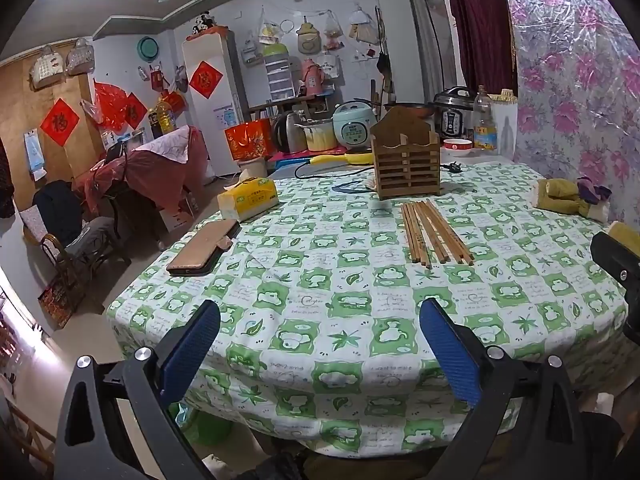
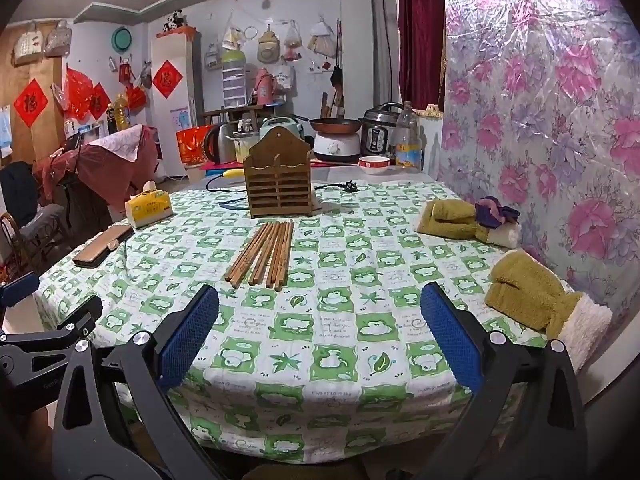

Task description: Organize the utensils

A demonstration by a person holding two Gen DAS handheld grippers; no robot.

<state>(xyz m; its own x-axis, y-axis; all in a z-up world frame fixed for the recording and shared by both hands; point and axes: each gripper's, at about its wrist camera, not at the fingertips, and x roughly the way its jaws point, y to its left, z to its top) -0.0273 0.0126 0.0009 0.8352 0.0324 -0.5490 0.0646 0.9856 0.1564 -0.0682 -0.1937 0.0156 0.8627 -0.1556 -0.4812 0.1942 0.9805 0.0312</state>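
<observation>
Several wooden chopsticks (image 1: 434, 232) (image 2: 264, 254) lie side by side on the green-and-white checked tablecloth (image 1: 320, 292) (image 2: 340, 320). Just behind them stands a slatted wooden utensil holder (image 1: 406, 160) (image 2: 279, 178), upright. My left gripper (image 1: 320, 312) hovers open over the table's near edge, well short of the chopsticks, with nothing between its blue pads (image 1: 188, 352). My right gripper (image 2: 320, 300) is likewise open and empty, nearer than the chopsticks and to their right. The left gripper's body shows at the left edge of the right wrist view (image 2: 48, 344).
A yellow tissue pack (image 1: 248, 198) (image 2: 149, 204) and a phone in a brown case (image 1: 204, 246) (image 2: 103, 246) lie at the left. Olive mittens (image 2: 532, 304) (image 1: 568, 198) sit along the floral wall at the right. A cable (image 1: 320, 174), bowl (image 2: 374, 164) and cookers stand behind.
</observation>
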